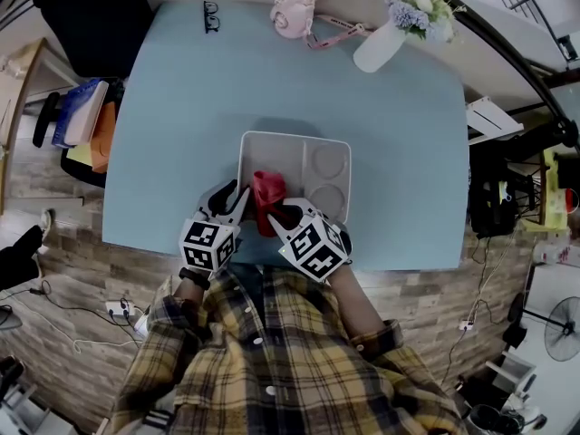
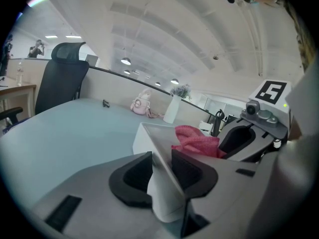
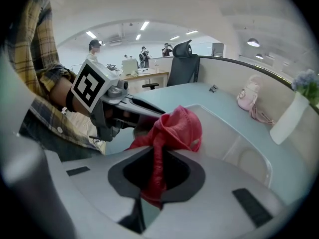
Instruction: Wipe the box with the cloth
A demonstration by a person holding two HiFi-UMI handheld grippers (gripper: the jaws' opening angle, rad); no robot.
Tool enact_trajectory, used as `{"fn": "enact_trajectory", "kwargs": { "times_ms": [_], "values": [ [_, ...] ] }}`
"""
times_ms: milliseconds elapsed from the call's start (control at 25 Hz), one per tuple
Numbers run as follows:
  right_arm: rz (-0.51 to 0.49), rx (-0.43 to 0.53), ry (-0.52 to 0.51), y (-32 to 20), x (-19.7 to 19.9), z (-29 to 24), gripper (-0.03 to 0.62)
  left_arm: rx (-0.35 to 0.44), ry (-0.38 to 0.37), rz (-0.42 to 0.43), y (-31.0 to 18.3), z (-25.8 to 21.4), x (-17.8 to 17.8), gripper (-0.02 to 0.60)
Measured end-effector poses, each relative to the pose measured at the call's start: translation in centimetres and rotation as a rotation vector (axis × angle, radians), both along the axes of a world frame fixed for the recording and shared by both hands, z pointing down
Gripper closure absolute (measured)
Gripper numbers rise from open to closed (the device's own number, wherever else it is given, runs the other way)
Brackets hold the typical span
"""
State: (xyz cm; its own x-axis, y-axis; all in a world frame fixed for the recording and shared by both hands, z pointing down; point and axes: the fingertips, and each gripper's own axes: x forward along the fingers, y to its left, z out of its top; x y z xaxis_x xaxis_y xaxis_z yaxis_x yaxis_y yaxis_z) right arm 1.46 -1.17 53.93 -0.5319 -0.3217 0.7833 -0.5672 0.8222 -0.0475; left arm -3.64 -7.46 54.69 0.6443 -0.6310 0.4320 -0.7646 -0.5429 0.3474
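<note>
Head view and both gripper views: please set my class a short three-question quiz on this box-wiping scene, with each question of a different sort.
1. True or false: the left gripper is shut on the wall of the white box.
2. What does the right gripper hold? A: a sponge. B: the red cloth. C: a brush.
3. Fill in the gap with near or far: seen from the person, the vase stands at the ___ edge of the table.

Key: 1 true; 2 B; 3 far.
</note>
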Motion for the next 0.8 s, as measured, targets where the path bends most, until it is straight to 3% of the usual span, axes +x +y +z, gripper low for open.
{"fn": "enact_trajectory", "kwargs": {
  "times_ms": [800],
  "values": [
    [0.121,0.032,0.105,0.3,5.4,-0.2,0.548,0.000,-0.001,0.013,-0.2,0.0,0.0,0.460]
  ]
}}
